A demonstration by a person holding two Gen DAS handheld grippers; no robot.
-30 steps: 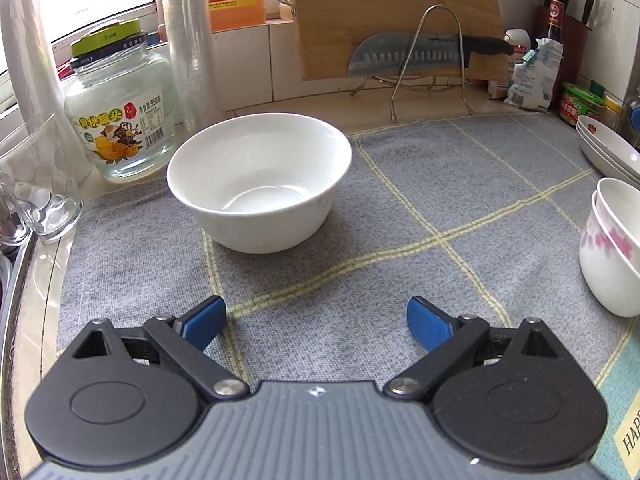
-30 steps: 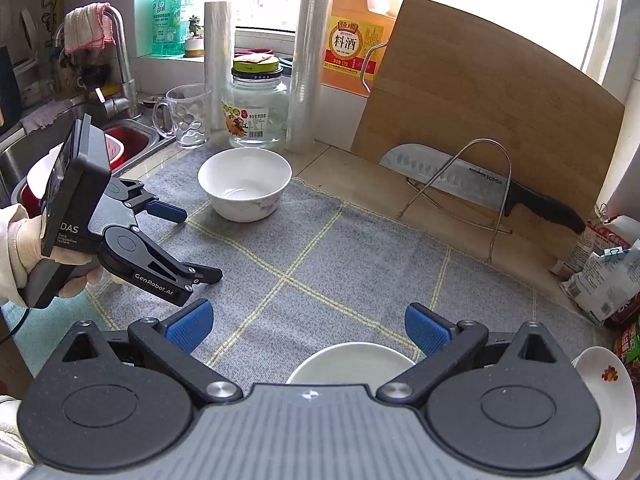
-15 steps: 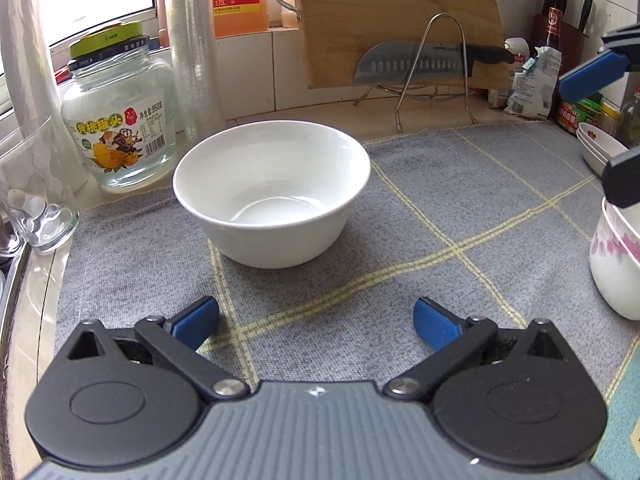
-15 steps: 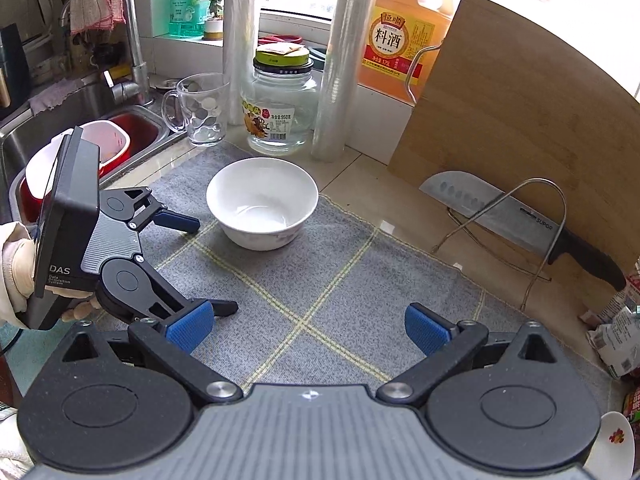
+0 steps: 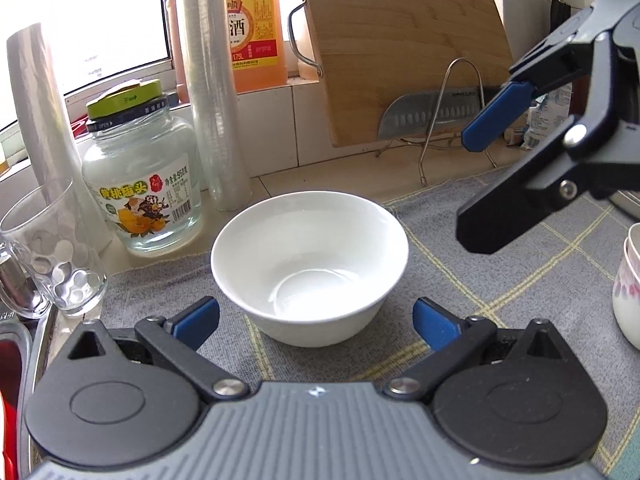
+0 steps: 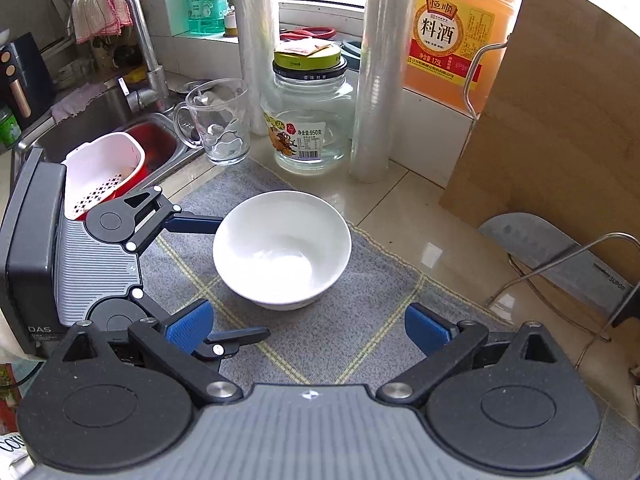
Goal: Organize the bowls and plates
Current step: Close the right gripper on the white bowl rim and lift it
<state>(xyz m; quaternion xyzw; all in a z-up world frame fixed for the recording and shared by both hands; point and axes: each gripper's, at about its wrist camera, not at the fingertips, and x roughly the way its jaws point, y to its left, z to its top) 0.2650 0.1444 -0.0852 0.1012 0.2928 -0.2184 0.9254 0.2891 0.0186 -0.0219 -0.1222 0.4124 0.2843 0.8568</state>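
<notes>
White bowl (image 5: 310,266) standing upright on the grey checked mat (image 5: 460,280), just in front of the glass jar (image 5: 140,176) and the roll of plastic wrap (image 5: 212,92). My left tongs (image 5: 316,316) are spread wide, one blue tip on either side of the bowl's near wall; whether a tip touches it I cannot tell. My right tongs (image 6: 310,324) are likewise spread, hovering above the mat with the bowl (image 6: 282,254) ahead of them and nothing between the tips. A flowered bowl (image 5: 628,284) sits at the mat's right edge, well apart. The cutting board (image 5: 400,48) leans behind a knife (image 5: 432,114) in its wire rack.
</notes>
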